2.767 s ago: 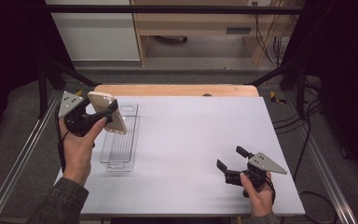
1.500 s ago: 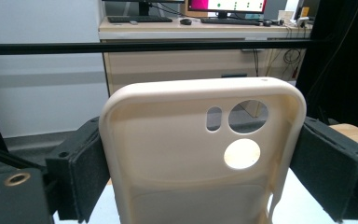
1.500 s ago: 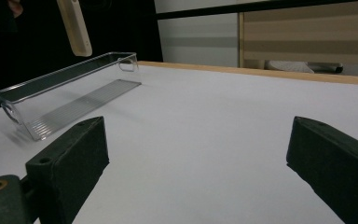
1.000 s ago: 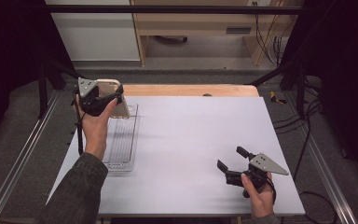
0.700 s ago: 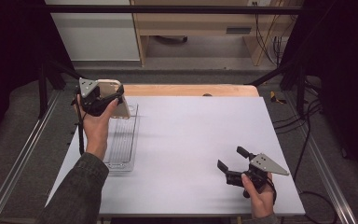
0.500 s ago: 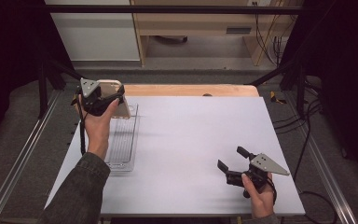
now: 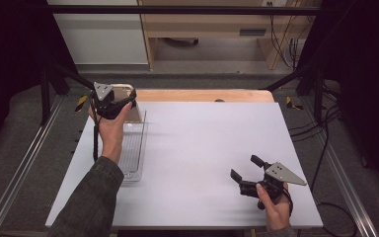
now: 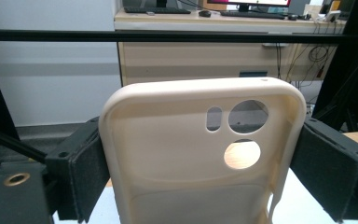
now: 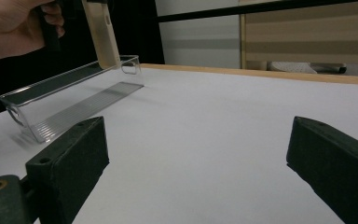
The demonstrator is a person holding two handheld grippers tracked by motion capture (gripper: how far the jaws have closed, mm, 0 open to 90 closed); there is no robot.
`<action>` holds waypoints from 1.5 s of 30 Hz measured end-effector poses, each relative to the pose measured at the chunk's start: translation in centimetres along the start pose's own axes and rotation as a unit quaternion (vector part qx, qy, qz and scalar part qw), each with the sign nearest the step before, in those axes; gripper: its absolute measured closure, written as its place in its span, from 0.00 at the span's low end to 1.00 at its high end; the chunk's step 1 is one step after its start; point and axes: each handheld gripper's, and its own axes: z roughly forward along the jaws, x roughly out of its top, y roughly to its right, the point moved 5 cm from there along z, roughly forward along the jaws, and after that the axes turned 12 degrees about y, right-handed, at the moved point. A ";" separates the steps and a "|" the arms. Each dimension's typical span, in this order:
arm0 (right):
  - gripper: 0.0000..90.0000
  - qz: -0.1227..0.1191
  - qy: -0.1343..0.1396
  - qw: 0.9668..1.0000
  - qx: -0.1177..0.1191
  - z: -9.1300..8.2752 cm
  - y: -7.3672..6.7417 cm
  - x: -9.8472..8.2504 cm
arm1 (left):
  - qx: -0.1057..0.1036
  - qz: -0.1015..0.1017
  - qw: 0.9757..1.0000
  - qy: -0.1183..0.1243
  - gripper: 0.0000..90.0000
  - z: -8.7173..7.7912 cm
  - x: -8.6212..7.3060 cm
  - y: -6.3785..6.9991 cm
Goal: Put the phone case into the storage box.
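A cream phone case point(image 8: 200, 154) with camera cut-outs stands upright between the pads of my left gripper point(image 8: 205, 177), which is shut on its two long sides. From above, my left gripper point(image 7: 121, 101) holds the case point(image 7: 131, 112) over the far end of a clear plastic tray point(image 7: 132, 148) at the table's left. In the right gripper view the case point(image 9: 101, 35) hangs with its lower end just inside the tray point(image 9: 70, 102). My right gripper point(image 7: 246, 173) rests open near the front right, nothing between its jaws point(image 9: 205, 172).
The white table top point(image 7: 202, 143) has a wooden strip point(image 7: 202, 95) along its far edge. Metal rails point(image 7: 19, 168) run down both sides. A desk and cables stand beyond the table.
My left gripper has carried the case away from me to the tray's far end and stood it more upright. Over the last second it barely moved. My right gripper stayed still.
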 end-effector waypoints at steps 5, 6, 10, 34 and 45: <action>0.06 -0.001 -0.002 1.000 0.001 0.0 0.0 -0.1 | 0.005 0.003 1.000 -0.004 0.12 0.6 -0.7 0.0; 0.06 -0.001 -0.002 1.000 0.001 0.0 0.0 -0.1 | 0.004 0.003 1.000 -0.005 0.12 0.7 -0.8 0.1; 0.06 -0.001 -0.002 1.000 0.001 0.1 -0.1 -0.1 | 0.001 0.012 1.000 -0.008 0.12 1.0 -1.2 0.3; 0.06 0.000 -0.005 1.000 0.004 0.1 -0.1 -0.3 | 0.008 0.013 1.000 -0.026 0.12 1.7 -3.0 0.3; 0.06 0.000 -0.005 1.000 0.004 0.1 -0.1 -0.3 | 0.008 0.015 0.999 -0.031 0.12 1.9 -3.3 0.5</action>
